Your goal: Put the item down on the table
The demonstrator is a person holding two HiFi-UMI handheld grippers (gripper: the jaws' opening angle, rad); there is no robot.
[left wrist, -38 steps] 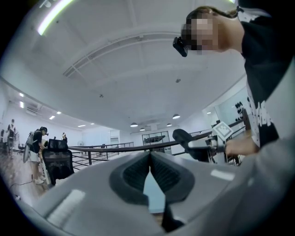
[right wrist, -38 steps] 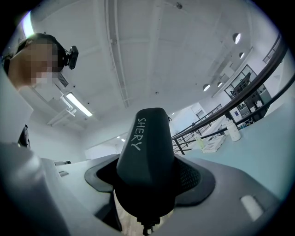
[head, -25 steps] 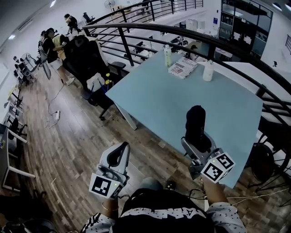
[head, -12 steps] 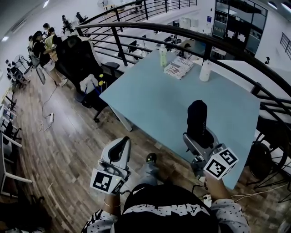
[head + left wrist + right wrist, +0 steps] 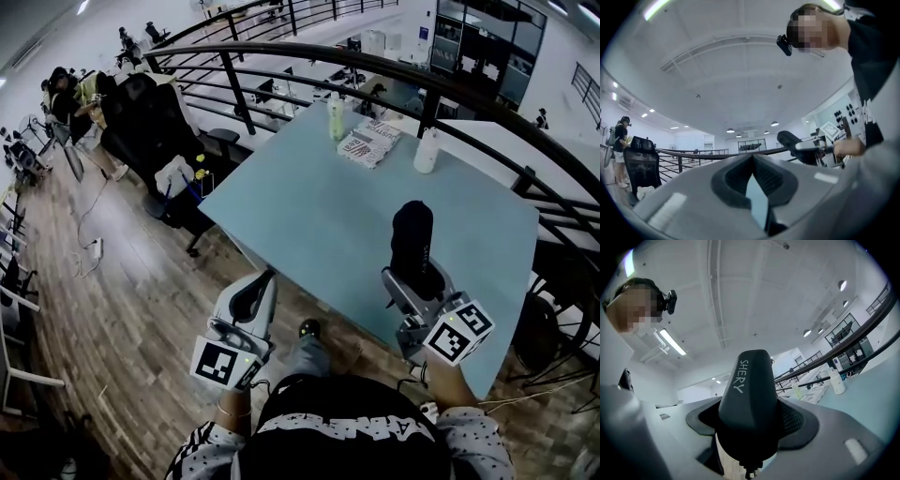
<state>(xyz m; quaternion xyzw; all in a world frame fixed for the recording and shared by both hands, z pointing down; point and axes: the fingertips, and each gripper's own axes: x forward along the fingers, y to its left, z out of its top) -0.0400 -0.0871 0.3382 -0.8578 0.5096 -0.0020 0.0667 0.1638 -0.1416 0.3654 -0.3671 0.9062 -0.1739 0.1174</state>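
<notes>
One pale blue rectangular table (image 5: 309,197), centre of frame.

Two hand-held grippers, lower frame:
- left gripper (image 5: 263,281), over the wooden floor (image 5: 122,309), tilted up, jaws pressed together with nothing between them
- right gripper (image 5: 413,277), at the table's near edge, clenched on one black moulded item (image 5: 412,234) lettered SHERY, held upright over the tabletop

One stack of printed packets (image 5: 367,142), upper centre.

Two bottles beside it: green bottle (image 5: 336,115), white bottle (image 5: 427,150).
</notes>
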